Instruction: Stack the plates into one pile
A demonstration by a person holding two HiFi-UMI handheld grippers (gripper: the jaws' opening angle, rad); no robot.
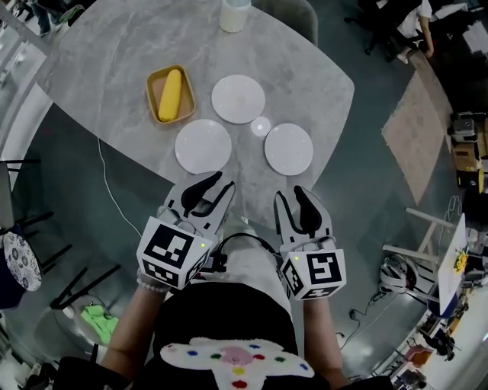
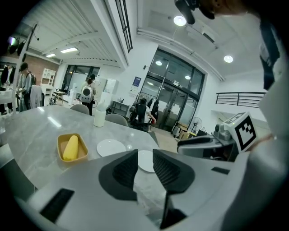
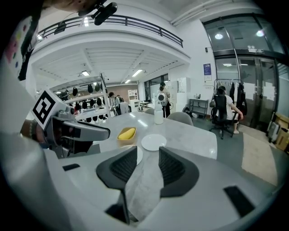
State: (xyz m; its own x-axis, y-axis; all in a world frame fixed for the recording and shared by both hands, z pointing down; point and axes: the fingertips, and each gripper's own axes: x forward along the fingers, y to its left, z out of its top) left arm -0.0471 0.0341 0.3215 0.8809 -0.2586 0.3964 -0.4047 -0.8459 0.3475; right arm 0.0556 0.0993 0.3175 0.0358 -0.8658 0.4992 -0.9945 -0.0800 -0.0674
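Three white plates lie apart on the grey marble table point(image 1: 99, 68): a far plate point(image 1: 239, 98), a near left plate point(image 1: 203, 146) and a near right plate point(image 1: 288, 148). My left gripper point(image 1: 222, 183) hovers at the table's near edge, just short of the near left plate, open and empty. My right gripper point(image 1: 290, 194) hangs open and empty just short of the near right plate. In the left gripper view the far plate point(image 2: 111, 147) lies ahead and another plate point(image 2: 146, 161) shows in the gap between the jaws. In the right gripper view the far plate point(image 3: 153, 142) lies beyond the jaws.
A yellow tray point(image 1: 170, 94) holding a yellow oblong item sits left of the far plate. A white bottle point(image 1: 234, 15) stands at the table's far edge. A cable point(image 1: 110, 190) hangs off the near left side. Chairs and people are beyond the table.
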